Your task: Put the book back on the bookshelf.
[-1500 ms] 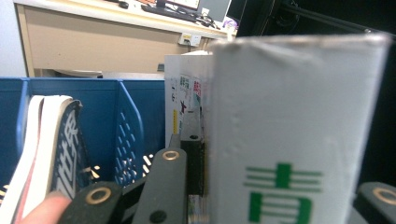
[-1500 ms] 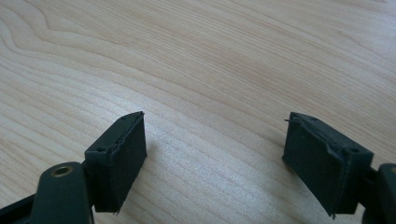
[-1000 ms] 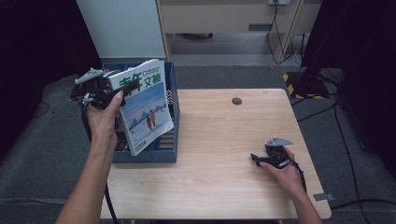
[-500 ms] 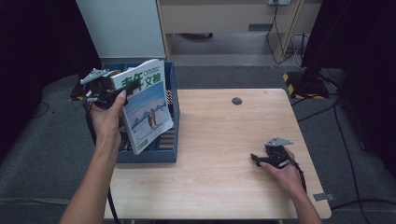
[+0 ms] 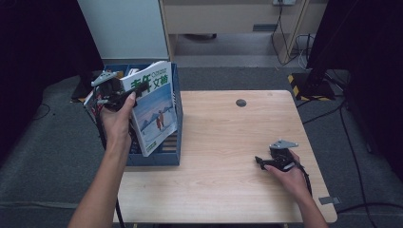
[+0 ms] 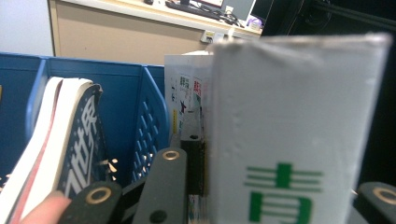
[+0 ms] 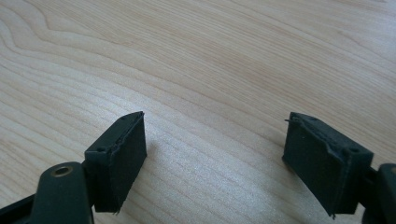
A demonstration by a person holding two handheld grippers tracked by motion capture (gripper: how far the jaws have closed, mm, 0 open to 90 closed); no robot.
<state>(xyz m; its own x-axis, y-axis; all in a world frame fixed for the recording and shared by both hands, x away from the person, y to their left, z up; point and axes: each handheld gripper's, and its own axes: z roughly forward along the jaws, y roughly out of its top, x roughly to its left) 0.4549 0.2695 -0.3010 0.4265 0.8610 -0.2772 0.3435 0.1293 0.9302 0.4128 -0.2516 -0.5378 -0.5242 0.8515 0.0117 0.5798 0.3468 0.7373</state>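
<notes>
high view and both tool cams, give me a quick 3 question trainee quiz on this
1. True or false: the left tool grips the magazine at its top edge.
2. Where does the magazine's lower end sit? A) flat on the table B) in the blue file box C) on the floor
3. What lies between the right tool's pads?

Key: 1 true. 2 B. 3 nothing; its jaws stand open over the bare wooden table.
</notes>
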